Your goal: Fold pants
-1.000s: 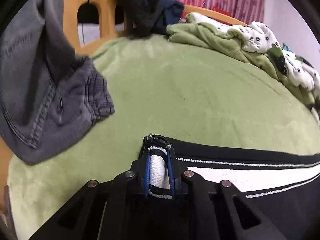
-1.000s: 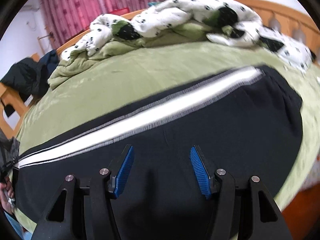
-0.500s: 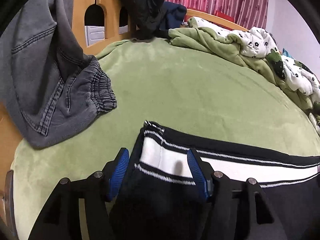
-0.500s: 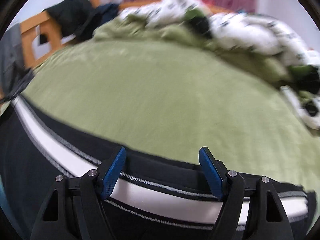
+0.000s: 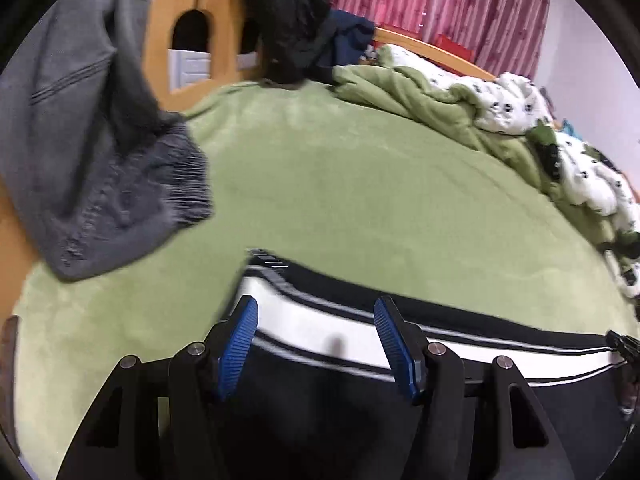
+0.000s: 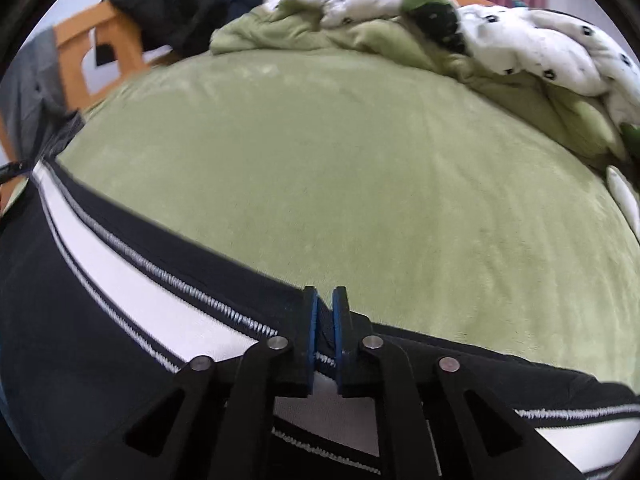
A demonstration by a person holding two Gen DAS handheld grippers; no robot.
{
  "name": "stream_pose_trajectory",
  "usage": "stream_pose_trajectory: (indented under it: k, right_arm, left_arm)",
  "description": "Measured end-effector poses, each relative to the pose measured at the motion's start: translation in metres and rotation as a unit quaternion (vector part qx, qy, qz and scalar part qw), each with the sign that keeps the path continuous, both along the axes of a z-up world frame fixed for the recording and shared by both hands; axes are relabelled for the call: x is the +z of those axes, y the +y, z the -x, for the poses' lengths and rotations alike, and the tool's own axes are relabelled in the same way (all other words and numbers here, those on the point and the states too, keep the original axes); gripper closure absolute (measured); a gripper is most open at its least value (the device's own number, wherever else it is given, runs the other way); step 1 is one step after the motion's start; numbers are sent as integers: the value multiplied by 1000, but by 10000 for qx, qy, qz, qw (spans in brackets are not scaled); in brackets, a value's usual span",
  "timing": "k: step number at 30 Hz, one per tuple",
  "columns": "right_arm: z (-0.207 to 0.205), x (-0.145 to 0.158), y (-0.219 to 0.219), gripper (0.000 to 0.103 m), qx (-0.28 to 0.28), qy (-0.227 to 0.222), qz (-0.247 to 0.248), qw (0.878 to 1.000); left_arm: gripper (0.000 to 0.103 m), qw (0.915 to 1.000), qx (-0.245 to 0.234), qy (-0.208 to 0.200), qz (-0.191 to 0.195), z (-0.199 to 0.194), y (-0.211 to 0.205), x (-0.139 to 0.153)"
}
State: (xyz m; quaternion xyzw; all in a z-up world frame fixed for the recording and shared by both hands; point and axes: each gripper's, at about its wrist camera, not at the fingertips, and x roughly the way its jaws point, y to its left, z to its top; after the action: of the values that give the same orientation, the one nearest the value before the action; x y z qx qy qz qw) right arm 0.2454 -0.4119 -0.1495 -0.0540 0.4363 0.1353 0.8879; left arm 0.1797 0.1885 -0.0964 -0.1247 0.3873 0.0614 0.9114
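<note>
Black pants with a white side stripe (image 5: pixel 320 322) lie flat on the green bed cover (image 5: pixel 360 184), the stripe running across the near edge. My left gripper (image 5: pixel 316 330) is open, its blue pads either side of the stripe near the leg end. In the right wrist view the pants (image 6: pixel 132 280) stretch left to right. My right gripper (image 6: pixel 325 320) is shut on the pants' far edge, pinching the black border and stripe.
Grey jeans (image 5: pixel 92 152) hang over the wooden bed frame (image 5: pixel 176 20) at the left. A dark jacket (image 5: pixel 292 20) hangs at the back. A rumpled green and white quilt (image 6: pixel 460 32) lies along the far right. Pink curtains (image 5: pixel 460 4) are behind.
My left gripper let go of the leg end and opened, then drew back slightly. My right gripper swung to the pants' far edge and closed on it.
</note>
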Motion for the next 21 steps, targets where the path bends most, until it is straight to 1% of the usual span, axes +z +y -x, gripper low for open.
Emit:
stream_pose_trajectory:
  k: [1, 2, 3, 4, 5, 6, 7, 8, 9, 10, 12, 13, 14, 16, 17, 18, 19, 21]
  right_arm:
    - [2, 10, -7, 89, -283, -98, -178, 9994]
    - [9, 23, -19, 84, -793, -253, -297, 9961]
    - [14, 31, -27, 81, -1020, -350, -372, 9935]
    - [25, 42, -37, 70, -1169, -491, -525, 9905]
    - [33, 47, -45, 60, -1284, -575, -568, 9884]
    - [42, 52, -51, 57, -1396, -657, -557, 9865]
    - [51, 52, -58, 54, -1520, -642, -402, 9855]
    - [56, 50, -62, 54, -1605, -563, -206, 9852]
    - [56, 45, -64, 54, -1680, -529, -62, 9844]
    - [59, 41, -67, 54, -1779, -481, 101, 9828]
    - [50, 17, -75, 54, -1973, -125, 500, 9790]
    - [43, 5, -79, 53, -1977, 11, 726, 9776]
    - [39, -1, -84, 52, -1908, 52, 786, 9785]
    - [38, 1, -93, 50, -1892, -45, 598, 9801]
    - [39, 3, -97, 50, -2013, -13, 452, 9785]
    - [40, 6, -101, 50, -2168, 10, 355, 9756]
    - [41, 9, -102, 50, -2328, 45, 354, 9719]
    - [40, 15, -98, 50, -2549, 77, 487, 9657]
  left_arm:
    - [45, 9999, -97, -29, -12, 0, -6, 2]
    - [45, 9996, -248, -122, -25, 1, -16, 5]
    - [43, 9992, -368, -162, -13, 1, -23, 6]
    - [42, 9986, -510, -165, 2, 0, -32, 7]
    - [42, 9973, -720, -136, 40, -3, -46, 5]
    - [42, 9961, -868, -121, 64, -6, -57, 4]
    - [42, 9948, -1013, -110, 51, -9, -68, 2]
    - [41, 9933, -1156, -83, -29, -15, -82, 0]
    - [39, 9912, -1317, 14, -147, -22, -98, -5]
    - [39, 9897, -1405, 143, -253, -27, -109, -11]
    - [38, 9894, -1236, 530, -554, -42, -124, -32]
    - [36, 9894, -1143, 643, -630, -47, -123, -40]
    - [36, 9902, -1114, 640, -556, -50, -118, -45]
    - [36, 9924, -1010, 559, -421, -48, -105, -40]
    - [36, 9938, -737, 623, -544, -46, -96, -37]
    - [38, 9942, -604, 687, -559, -44, -88, -35]
    - [38, 9945, -566, 758, -458, -41, -79, -34]
    - [38, 9940, -682, 854, -15, -24, -63, -29]
